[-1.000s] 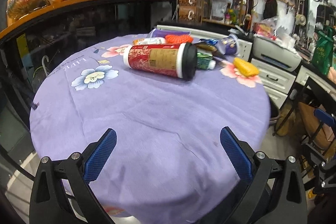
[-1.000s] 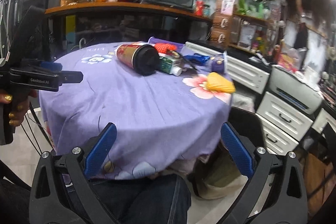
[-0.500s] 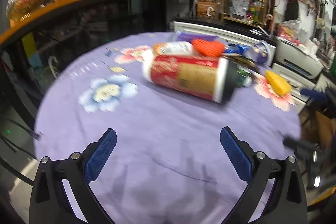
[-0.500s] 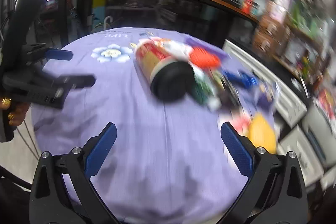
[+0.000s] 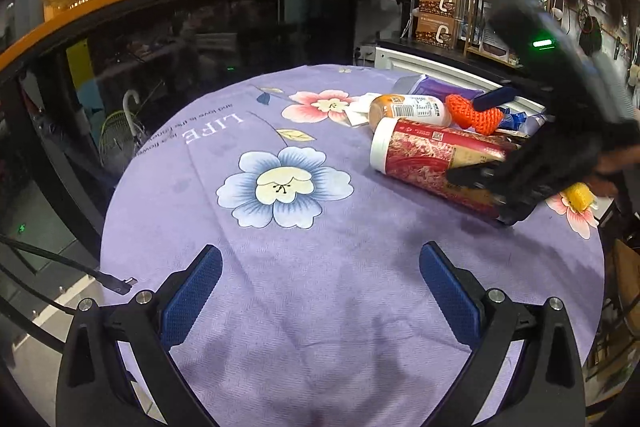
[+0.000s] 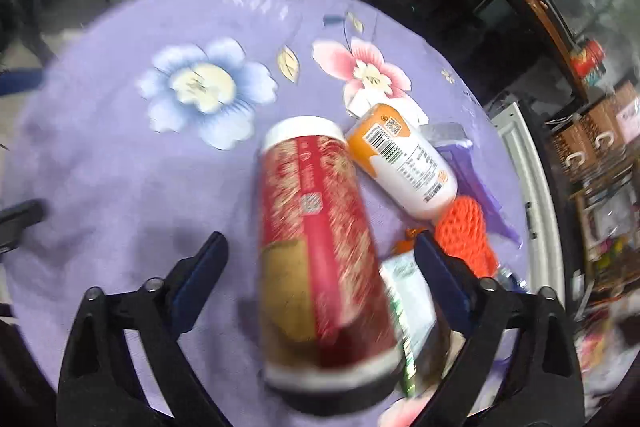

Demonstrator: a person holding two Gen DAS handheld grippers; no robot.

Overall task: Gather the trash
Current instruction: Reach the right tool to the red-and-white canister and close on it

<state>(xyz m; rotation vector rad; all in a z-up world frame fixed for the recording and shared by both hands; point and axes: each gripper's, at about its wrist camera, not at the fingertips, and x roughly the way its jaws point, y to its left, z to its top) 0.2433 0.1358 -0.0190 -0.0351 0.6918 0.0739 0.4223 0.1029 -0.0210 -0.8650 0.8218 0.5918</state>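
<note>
Looking along our left hand-held gripper (image 5: 320, 291), we had its blue pads spread wide apart over bare purple cloth, nothing between them. Our table (image 5: 280, 307) was round under a flowered cloth, and the trash sat bunched at its far right side. The big red canister (image 5: 432, 159) lay on its side, white base toward us; its capped end was hidden in that view behind our right hand-held gripper (image 5: 496, 143), which showed there only as a dark, smeared shape reaching in from the right. One blue finger poked out just beside the orange knitted piece (image 5: 476, 115). Behind the canister and touching it lay the orange-and-white bottle (image 5: 412, 111), also on its side. A yellow scrap (image 5: 578, 195) peeked past the dark gripper body, mostly covered, and we could not make out what it was.

From the right wrist camera everything was blurred. Our right hand-held gripper (image 6: 320, 267) had its jaws open, one on each side of the red canister (image 6: 320, 247), and we could not tell whether either pad touched it. The orange-and-white bottle (image 6: 404, 167) lay just right of the canister, the orange knitted piece (image 6: 464, 235) beyond the right finger. A green-and-white packet (image 6: 408, 307) was wedged low between canister and finger, half cut off. A purple wrapper (image 6: 476, 183) showed under the bottle.
</note>
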